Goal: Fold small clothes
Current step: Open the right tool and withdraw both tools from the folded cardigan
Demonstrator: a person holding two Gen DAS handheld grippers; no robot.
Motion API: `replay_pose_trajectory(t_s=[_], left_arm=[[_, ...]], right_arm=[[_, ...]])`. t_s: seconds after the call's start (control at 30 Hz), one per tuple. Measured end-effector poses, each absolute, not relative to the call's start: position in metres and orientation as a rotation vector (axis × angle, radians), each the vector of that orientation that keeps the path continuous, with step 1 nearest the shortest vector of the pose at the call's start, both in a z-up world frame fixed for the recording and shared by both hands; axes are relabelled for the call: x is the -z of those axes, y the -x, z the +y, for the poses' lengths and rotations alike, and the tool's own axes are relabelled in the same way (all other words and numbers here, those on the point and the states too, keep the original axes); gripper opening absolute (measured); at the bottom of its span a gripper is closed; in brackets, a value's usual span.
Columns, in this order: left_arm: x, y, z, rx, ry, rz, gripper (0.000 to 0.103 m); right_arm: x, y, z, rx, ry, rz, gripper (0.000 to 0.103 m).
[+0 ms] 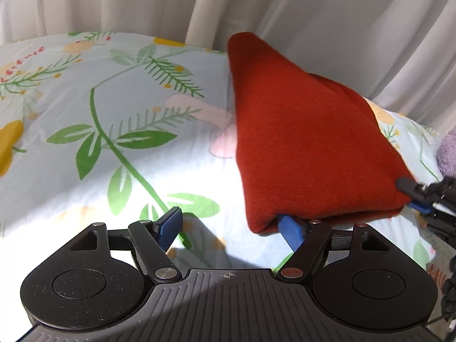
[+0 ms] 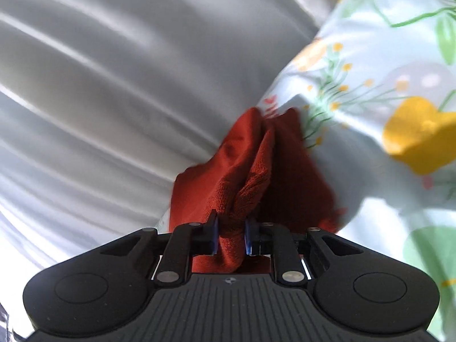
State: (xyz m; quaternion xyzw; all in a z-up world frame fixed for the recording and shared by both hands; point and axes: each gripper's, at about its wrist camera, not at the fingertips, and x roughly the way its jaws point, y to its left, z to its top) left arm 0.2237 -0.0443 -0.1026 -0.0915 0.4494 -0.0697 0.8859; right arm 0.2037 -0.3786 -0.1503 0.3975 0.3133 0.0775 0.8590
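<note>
Bed sheet (image 1: 85, 171): I see a pale floral sheet spread over the bed, bare on the left side of my left wrist view, with white curtains (image 1: 142, 0) hanging behind it.
Left tongs (image 1: 232, 226): mine stand wide open. The left pad hangs free over the sheet; the right pad (image 1: 290, 229) is tucked under the near edge of the cloth, touching it from below but not pinching anything.
Red cloth (image 1: 299, 148): a rust-red knit garment, already doubled over on itself. It is lifted off the bed and stretched in a sloping sheet, high at the far tip and low at the near folded edge.
Right tongs (image 1: 410, 196): seen at the right edge of the left view, clamped on the cloth's right corner. In the right wrist view the tongs (image 2: 231, 235) are closed tight on a bunched wad of the same red cloth (image 2: 250, 171), fabric squeezed between both blue pads.
Purple item (image 1: 449, 154): something fuzzy at the far right edge; I cannot tell what.
Progress: I judge at least one fold is made. Left to do: another fold or laying it flat, smoothing, then releasing.
</note>
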Motion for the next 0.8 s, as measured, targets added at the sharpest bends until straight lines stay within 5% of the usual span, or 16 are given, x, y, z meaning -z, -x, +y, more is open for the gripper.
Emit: replay_pose_trajectory(t_s=[0.13,0.2,0.47,0.8], left_arm=[[0.091,-0.222,-0.026,0.205,0.211,0.992,0.078],[0.078,-0.22,-0.009,0.212,0.232,0.979,0.078],[0.05,-0.267,0.021,-0.095,0.365,0.845,0.08],[0.059,-0.353,-0.068,-0.206,0.323,0.697,0.083]], right_arm=[[0.143,-0.205,-0.36,-0.122,-0.591,0.713,0.022],[0.132,-0.2,-0.362,-0.074,-0.553,0.675,0.033],[0.094,-0.248,-0.341,-0.18,-0.484,0.556,0.034],[0.124,-0.381,-0.265,-0.212,-0.286,0.63,0.024]])
